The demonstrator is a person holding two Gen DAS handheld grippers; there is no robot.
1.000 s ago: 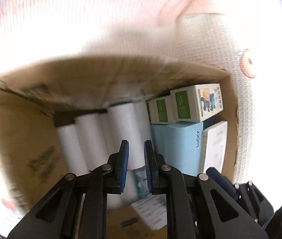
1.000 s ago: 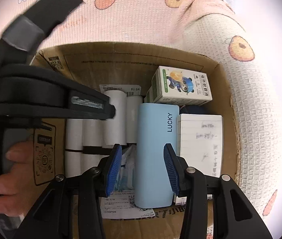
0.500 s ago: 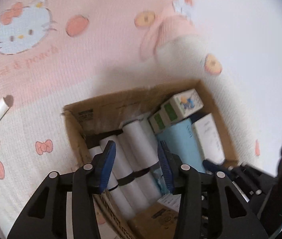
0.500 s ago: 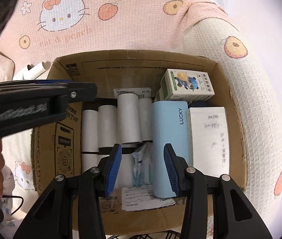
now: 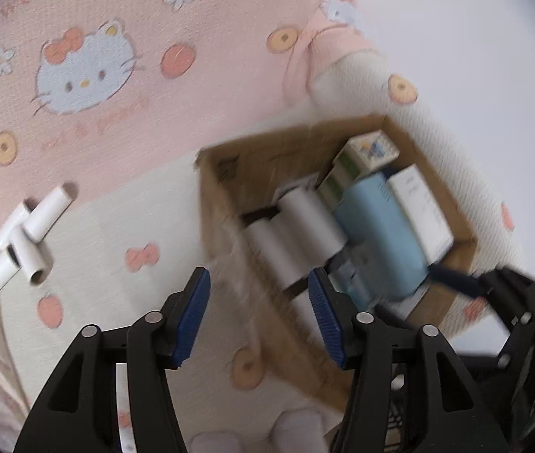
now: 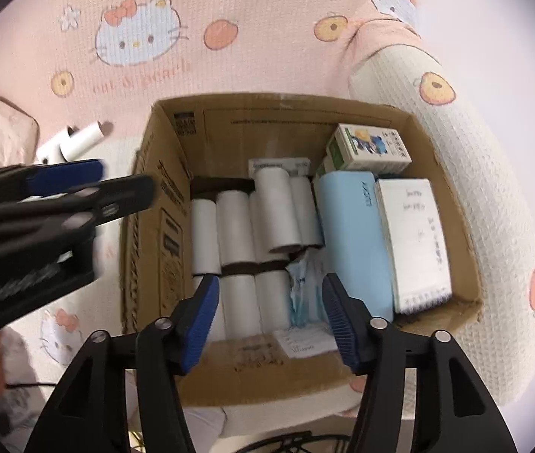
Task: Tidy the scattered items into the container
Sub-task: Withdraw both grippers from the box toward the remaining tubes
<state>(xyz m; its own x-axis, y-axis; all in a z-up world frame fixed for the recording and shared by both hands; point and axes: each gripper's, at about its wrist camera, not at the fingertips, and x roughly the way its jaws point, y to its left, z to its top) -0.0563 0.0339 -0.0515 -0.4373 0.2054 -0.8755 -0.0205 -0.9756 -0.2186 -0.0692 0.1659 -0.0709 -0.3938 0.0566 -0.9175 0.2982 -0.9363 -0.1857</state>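
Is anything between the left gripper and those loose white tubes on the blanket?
Nothing visible. The left gripper, jaws opening and empty, has only bare blanket between it and the tubes. The box sits off to the other side.

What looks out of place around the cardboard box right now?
A few white paper rolls lie crisscrossed on the pink cartoon-print blanket, outside the brown cardboard box, while the other rolls sit packed inside it. Neither gripper holds anything.
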